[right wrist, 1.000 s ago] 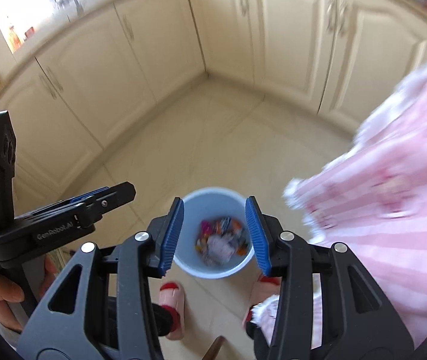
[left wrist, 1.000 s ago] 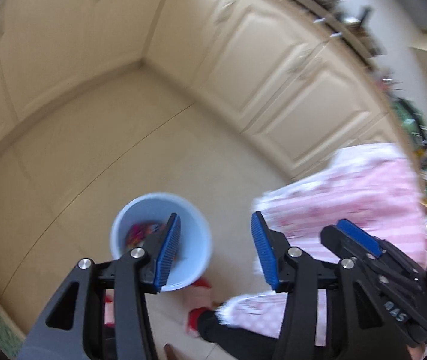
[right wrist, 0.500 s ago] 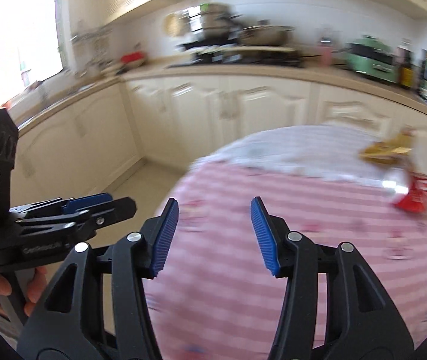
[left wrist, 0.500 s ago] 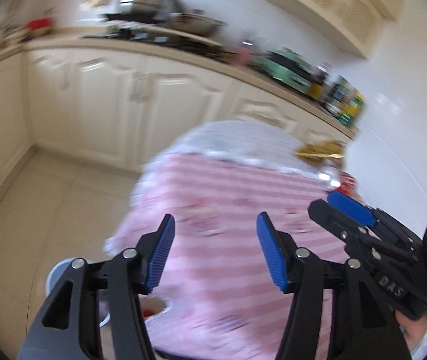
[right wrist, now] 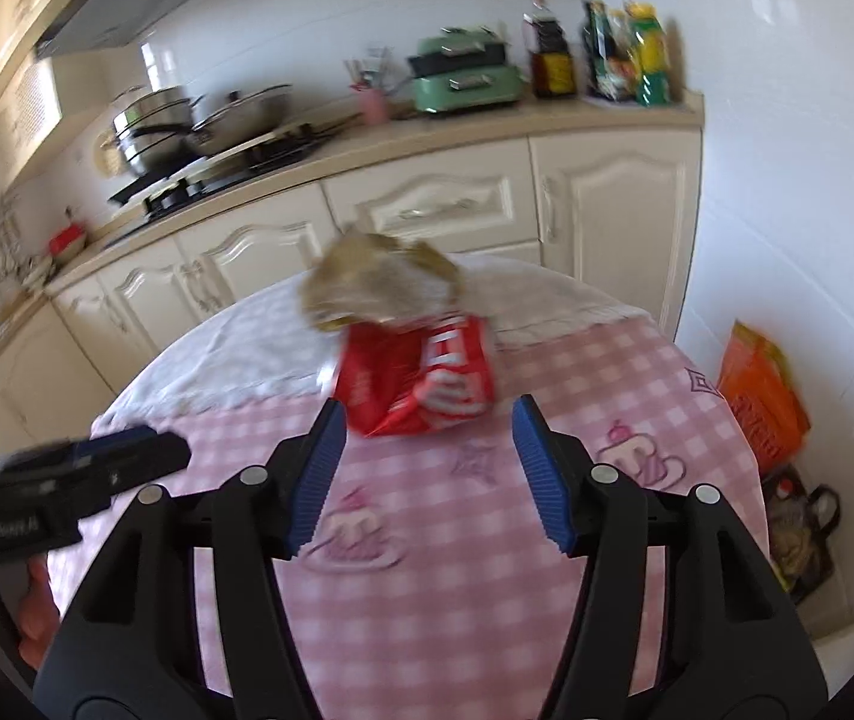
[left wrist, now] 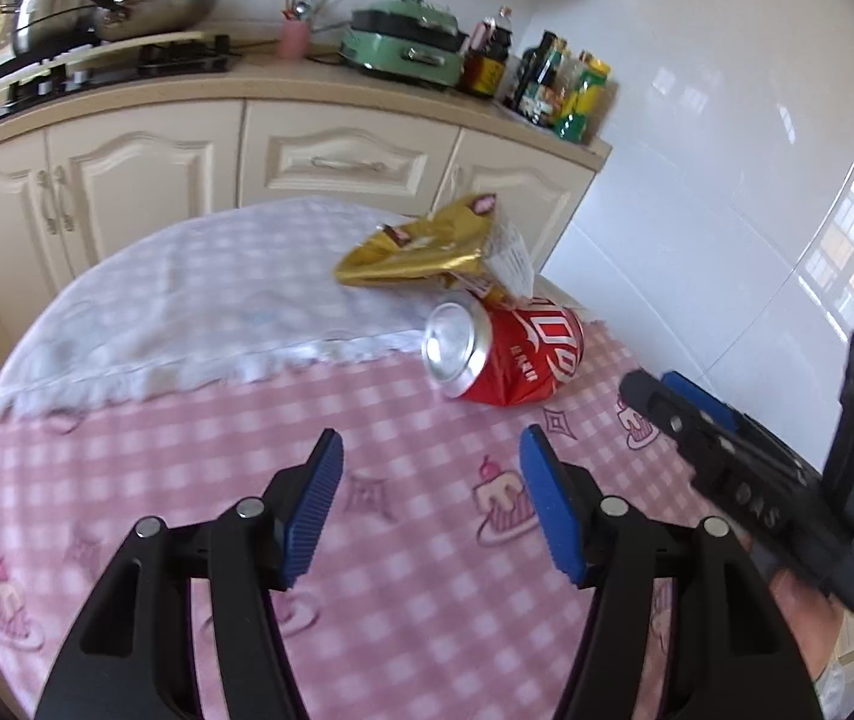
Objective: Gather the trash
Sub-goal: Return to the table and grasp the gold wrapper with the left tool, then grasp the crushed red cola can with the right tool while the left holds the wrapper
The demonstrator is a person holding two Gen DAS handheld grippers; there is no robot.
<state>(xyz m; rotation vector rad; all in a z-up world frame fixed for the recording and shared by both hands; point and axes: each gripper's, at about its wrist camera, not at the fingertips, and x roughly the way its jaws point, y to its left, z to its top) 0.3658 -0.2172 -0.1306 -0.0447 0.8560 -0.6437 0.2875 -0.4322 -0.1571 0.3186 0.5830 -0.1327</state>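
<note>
A crushed red drink can point(left wrist: 508, 360) lies on its side on the pink checked tablecloth point(left wrist: 186, 450), with a crumpled gold wrapper point(left wrist: 420, 249) just behind it. My left gripper point(left wrist: 430, 495) hovers short of the can, jaws opening, nothing between them. In the right wrist view the red can point(right wrist: 420, 381) and the gold wrapper point(right wrist: 378, 279) are blurred, straight ahead of my right gripper point(right wrist: 427, 468), whose jaws are also opening and hold nothing. Each gripper shows at the side of the other's view.
The round table point(right wrist: 697, 360) stands near a white tiled wall point(left wrist: 727, 180). Cream cabinets point(left wrist: 144, 168) and a counter with pots, a green appliance point(left wrist: 405, 48) and bottles lie behind. An orange bag point(right wrist: 763, 396) and a dark bag point(right wrist: 799, 534) sit on the floor at the right.
Both grippers swung up and away from the blue bin on the floor to the table top. The can and wrapper came into view, and both sets of jaws stand wider.
</note>
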